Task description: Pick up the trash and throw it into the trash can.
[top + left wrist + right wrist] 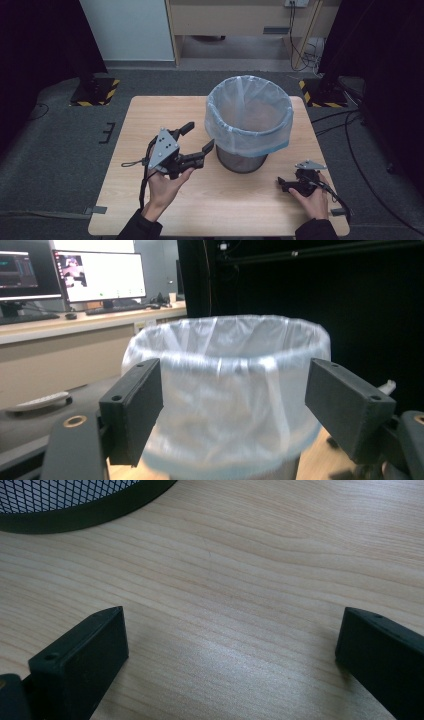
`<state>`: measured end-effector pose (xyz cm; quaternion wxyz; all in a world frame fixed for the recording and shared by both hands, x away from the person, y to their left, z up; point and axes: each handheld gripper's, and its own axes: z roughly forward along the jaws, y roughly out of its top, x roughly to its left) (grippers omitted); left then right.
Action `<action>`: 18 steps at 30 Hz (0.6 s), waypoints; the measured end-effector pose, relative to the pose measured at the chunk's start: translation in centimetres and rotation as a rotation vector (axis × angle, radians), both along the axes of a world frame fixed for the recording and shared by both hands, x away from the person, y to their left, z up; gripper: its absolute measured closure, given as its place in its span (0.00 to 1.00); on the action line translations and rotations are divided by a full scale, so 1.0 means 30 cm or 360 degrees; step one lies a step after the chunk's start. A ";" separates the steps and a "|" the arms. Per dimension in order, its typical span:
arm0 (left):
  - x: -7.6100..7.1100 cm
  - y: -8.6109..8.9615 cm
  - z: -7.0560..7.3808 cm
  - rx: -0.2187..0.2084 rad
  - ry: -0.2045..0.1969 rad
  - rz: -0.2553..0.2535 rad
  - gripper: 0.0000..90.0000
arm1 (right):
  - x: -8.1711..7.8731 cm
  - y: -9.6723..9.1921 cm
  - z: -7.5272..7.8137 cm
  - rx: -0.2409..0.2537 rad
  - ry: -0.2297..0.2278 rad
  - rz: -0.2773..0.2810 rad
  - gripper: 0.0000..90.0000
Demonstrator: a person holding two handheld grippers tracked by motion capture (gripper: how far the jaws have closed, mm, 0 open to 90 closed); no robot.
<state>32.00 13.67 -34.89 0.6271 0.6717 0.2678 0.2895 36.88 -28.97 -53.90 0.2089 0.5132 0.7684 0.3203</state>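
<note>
My left tongs [196, 138] gape wide and empty, aimed at the bagged bin [248, 122] mid-tabletop [150, 115]. My right tongs [284, 183], also wide and empty, sit low. Probably the approach; next, close on the liner's rim.

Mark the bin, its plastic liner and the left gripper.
bin [242, 162], high view, on its mesh wall.
plastic liner [225, 385], left gripper view, on its near side.
left gripper [196, 136], high view, between its open jaws.
</note>
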 end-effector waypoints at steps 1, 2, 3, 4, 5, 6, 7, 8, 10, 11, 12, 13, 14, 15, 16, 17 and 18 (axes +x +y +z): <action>-0.007 0.011 -0.010 0.0012 0.0009 0.0008 0.24 | 0.000 0.000 0.000 0.0000 0.0000 0.0000 0.01; -0.014 0.022 -0.020 0.0021 0.0016 0.0013 0.23 | 0.000 0.000 0.000 0.0000 0.0000 0.0000 0.01; -0.020 0.033 -0.030 0.0032 0.0025 0.0018 0.22 | 0.000 0.000 0.000 0.0000 0.0000 0.0000 0.01; -0.031 0.053 -0.054 0.0045 0.0048 0.0032 0.22 | 0.000 0.000 0.000 0.0000 0.0000 -0.0001 0.01; -0.035 0.061 -0.064 0.0047 0.0061 0.0034 0.21 | 0.000 0.000 0.000 -0.0001 0.0000 0.0000 0.01; -0.035 0.061 -0.064 0.0047 0.0061 0.0034 0.21 | 0.000 0.000 0.000 -0.0001 0.0000 0.0000 0.01; -0.046 0.077 -0.098 0.0069 0.0097 0.0039 0.21 | 0.000 0.000 0.000 0.0000 0.0000 0.0000 0.01; -0.046 0.077 -0.098 0.0069 0.0097 0.0039 0.20 | 0.000 0.000 0.000 0.0000 0.0000 0.0000 0.01; -0.056 0.089 -0.136 0.0113 0.0127 0.0044 0.20 | 0.000 0.000 0.000 0.0000 0.0000 0.0000 0.01; -0.061 0.094 -0.158 0.0131 0.0151 0.0047 0.20 | 0.000 0.000 0.000 0.0000 0.0000 0.0000 0.01; -0.066 0.102 -0.186 0.0159 0.0182 0.0049 0.19 | 0.000 0.000 0.000 0.0000 0.0000 0.0000 0.01; -0.070 0.112 -0.222 0.0181 0.0223 0.0058 0.19 | 0.000 0.000 0.000 0.0000 0.0000 0.0000 0.01; -0.070 0.112 -0.222 0.0181 0.0223 0.0058 0.19 | 0.000 0.000 0.000 0.0000 0.0000 0.0000 0.01; -0.072 0.121 -0.251 0.0193 0.0253 0.0065 0.19 | 0.000 0.000 0.000 0.0000 0.0000 0.0000 0.01; -0.072 0.127 -0.274 0.0190 0.0278 0.0073 0.19 | 0.000 0.000 0.000 0.0000 0.0000 0.0000 0.01; -0.072 0.139 -0.316 0.0197 0.0333 0.0084 0.19 | 0.000 0.000 0.000 0.0000 0.0000 0.0000 0.01; -0.072 0.139 -0.316 0.0197 0.0333 0.0084 0.19 | 0.000 0.000 0.000 0.0000 0.0000 0.0000 0.01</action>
